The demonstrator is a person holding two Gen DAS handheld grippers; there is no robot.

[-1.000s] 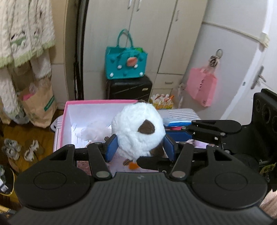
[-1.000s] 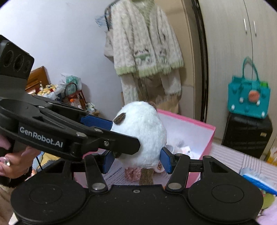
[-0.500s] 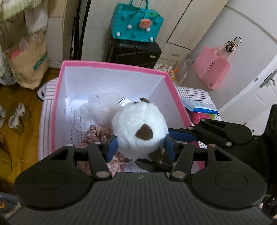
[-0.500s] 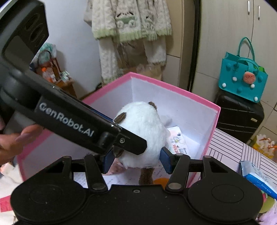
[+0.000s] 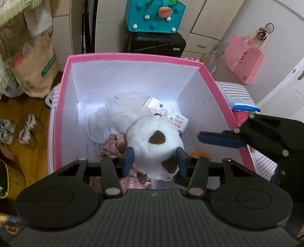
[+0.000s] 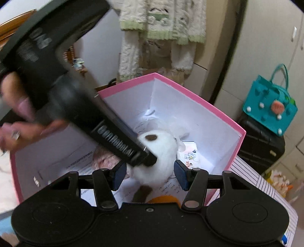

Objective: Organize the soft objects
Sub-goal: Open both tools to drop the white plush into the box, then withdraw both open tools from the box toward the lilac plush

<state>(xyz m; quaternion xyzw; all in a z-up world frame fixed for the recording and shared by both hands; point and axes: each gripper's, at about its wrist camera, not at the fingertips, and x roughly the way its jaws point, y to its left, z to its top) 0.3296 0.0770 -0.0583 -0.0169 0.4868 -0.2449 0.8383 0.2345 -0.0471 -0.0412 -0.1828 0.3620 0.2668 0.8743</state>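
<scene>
White plush toy (image 5: 154,148) inside pink box (image 5: 131,57), pinched by left gripper (image 5: 154,161); right gripper (image 6: 150,173) fingers spread, clear of it.

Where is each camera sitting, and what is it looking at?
Left wrist view: sits on the left gripper, looking down into the pink box; its blue pads flank the white plush toy, and the right gripper pokes in.
Right wrist view: sits on the right gripper, facing the box from another side; the left gripper's black body and the person's hand cross it.
Both show the toy, the box and the teal bag.
</scene>
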